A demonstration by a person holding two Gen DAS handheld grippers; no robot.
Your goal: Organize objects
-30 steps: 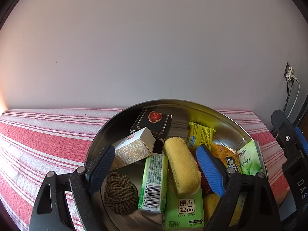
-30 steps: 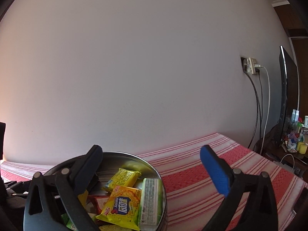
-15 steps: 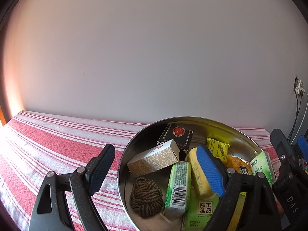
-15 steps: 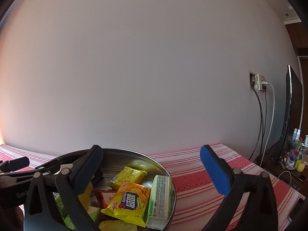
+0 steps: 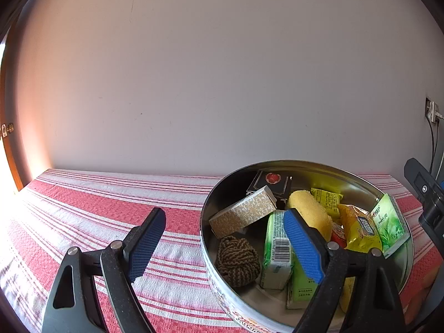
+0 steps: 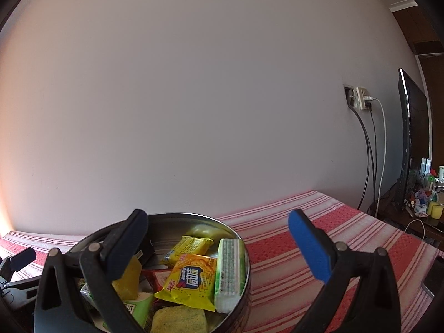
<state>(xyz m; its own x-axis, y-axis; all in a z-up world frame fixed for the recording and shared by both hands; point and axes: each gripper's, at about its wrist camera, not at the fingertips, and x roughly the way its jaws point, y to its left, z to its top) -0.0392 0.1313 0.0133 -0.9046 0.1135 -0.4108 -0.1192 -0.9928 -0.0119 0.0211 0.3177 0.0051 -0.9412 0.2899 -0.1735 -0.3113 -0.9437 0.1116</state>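
A round metal tin (image 5: 222, 191) stands on the red-and-white striped cloth (image 5: 111, 208), filled with small items: a patterned cream box (image 5: 244, 215), a dark box (image 5: 270, 181), a brown yarn ball (image 5: 237, 260), green tissue packs (image 5: 277, 249), a yellow sponge (image 5: 310, 211) and yellow snack packets (image 5: 358, 227). My left gripper (image 5: 224, 244) is open and empty, straddling the tin's left wall. My right gripper (image 6: 219, 247) is open and empty over the tin's right side (image 6: 244, 249); the yellow snack packet (image 6: 191, 280) lies between its fingers.
A plain wall rises right behind the table. A wall socket with cables (image 6: 360, 100) and a dark monitor (image 6: 413, 138) are to the right, beside a cluttered side table (image 6: 424, 199). Striped cloth stretches left of the tin (image 5: 83, 222) and right of it (image 6: 333, 236).
My left gripper has swung left, from over the tin's middle to its left wall. The right gripper has shifted slightly, with more of the tin in view. Both stay open.
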